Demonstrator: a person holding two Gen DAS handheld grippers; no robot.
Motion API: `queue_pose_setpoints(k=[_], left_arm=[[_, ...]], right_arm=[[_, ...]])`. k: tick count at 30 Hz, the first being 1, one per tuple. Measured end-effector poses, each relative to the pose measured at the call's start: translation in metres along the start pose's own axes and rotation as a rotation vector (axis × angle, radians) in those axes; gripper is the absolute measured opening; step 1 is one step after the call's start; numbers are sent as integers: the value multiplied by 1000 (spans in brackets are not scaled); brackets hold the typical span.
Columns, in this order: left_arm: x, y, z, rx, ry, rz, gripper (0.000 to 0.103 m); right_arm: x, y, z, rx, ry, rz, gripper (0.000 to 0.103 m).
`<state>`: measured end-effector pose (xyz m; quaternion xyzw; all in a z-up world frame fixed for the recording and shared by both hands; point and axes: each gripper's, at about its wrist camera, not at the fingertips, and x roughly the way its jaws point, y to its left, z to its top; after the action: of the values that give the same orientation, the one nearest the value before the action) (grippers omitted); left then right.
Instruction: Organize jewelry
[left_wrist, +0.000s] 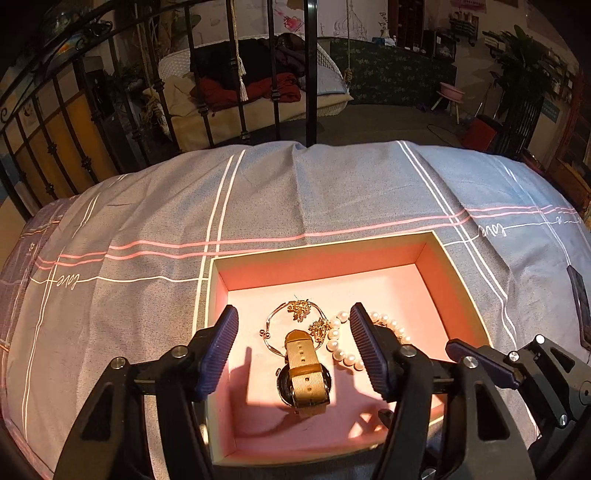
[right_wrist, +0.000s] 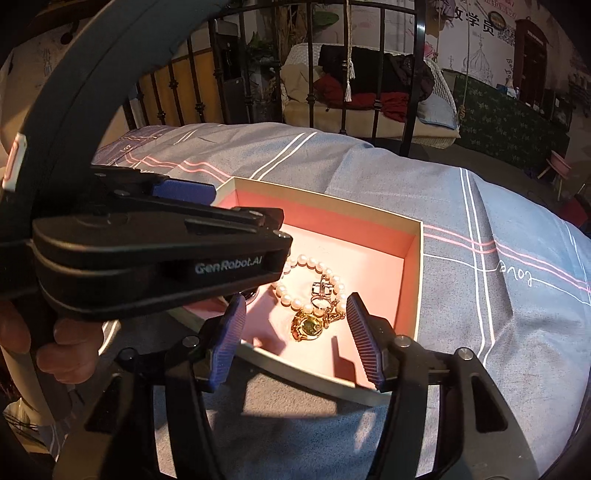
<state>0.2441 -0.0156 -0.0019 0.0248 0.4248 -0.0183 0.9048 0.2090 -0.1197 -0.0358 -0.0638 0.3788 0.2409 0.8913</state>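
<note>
A: Jewelry first. Where is it?

B: All inside the pink-lined box (left_wrist: 439, 254), lying on the bed cover (left_wrist: 295, 192). Watch (left_wrist: 304, 373) with a tan strap lies at centre front, gold bangle (left_wrist: 291, 314) just behind it, pearl bracelet (left_wrist: 340, 339) touching the bangle's right side. From the right wrist view there's also a gold ring with a green stone (right_wrist: 308, 326) and a small silver ring (right_wrist: 320, 290) resting on the pearls.

A: Grippers?

B: Left gripper (left_wrist: 293, 349) hangs over the box, fingers spread wide, nothing between them; the watch sits below the gap. Right gripper (right_wrist: 295, 332) is also spread, empty, framing the green-stone ring at the box's near right corner.

A: Both empty. Risks?

B: My read: pieces are piled. Pearls, bangle and rings touch, so closing on one could drag a neighbour along or snag a strand. Small rings may slip from the ribbed pads. Also the two tools are close, the left one crosses in front of the right camera, so a collision looks possible. The soft bedding might let the box tip if a finger presses its wall.

A: Phone?

B: Dark phone (left_wrist: 580, 306) at the far right, well apart.
</note>
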Motion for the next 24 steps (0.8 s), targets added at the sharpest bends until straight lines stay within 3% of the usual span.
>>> queue_pose_setpoints(k=[2, 3, 8, 13, 18, 24], left_arm=[[-26, 3, -10, -17, -69, -27, 73], [-42, 4, -18, -23, -114, -33, 75], [-108, 6, -68, -26, -324, -59, 94], [-146, 2, -112, -7, -464, 0, 96], [-160, -5, -125, -5, -527, 19, 96], [-159, -14, -130, 28, -528, 37, 96]], right_arm=[[-16, 3, -11, 11, -46, -17, 90], [-25, 5, -18, 12, -77, -23, 92], [-63, 10, -57, 1, -197, -127, 93], [-121, 4, -74, 79, -446, -242, 97], [-163, 2, -73, 132, -614, -268, 97], [-170, 10, -70, 121, -630, -262, 97]])
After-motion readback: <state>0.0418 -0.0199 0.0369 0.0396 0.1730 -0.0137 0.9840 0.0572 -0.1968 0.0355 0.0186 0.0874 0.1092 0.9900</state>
